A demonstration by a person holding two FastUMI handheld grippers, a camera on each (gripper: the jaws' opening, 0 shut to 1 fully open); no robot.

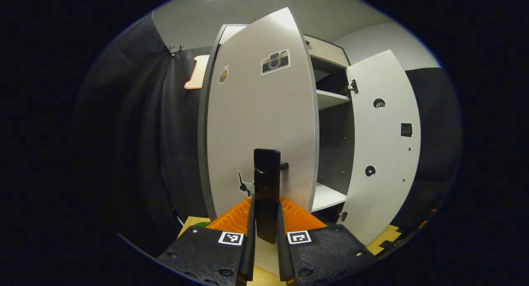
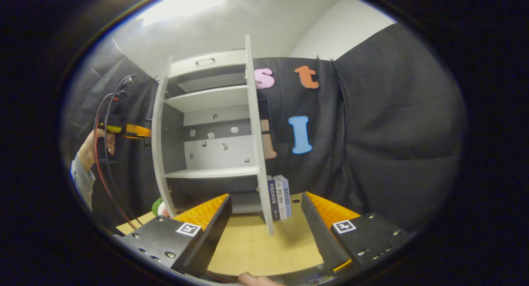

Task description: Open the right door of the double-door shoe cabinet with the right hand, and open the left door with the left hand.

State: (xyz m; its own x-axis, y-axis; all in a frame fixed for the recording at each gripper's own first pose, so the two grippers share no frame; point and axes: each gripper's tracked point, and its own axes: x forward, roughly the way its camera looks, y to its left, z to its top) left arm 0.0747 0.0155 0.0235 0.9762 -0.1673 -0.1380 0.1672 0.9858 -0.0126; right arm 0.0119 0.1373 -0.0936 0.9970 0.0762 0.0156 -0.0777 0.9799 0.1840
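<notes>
Shoe cabinet (image 2: 206, 125) stands right door (image 1: 382, 145) wide open, right gripper (image 2: 264, 220) released; left gripper (image 1: 266, 236) clenched on left door (image 1: 260, 125) handle (image 1: 266, 187), likely swinging wider next.

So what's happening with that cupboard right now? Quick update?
Left gripper shut on left door's handle, door swung partway out. Right gripper open, off the right door, already open. Nothing in the way.
</notes>
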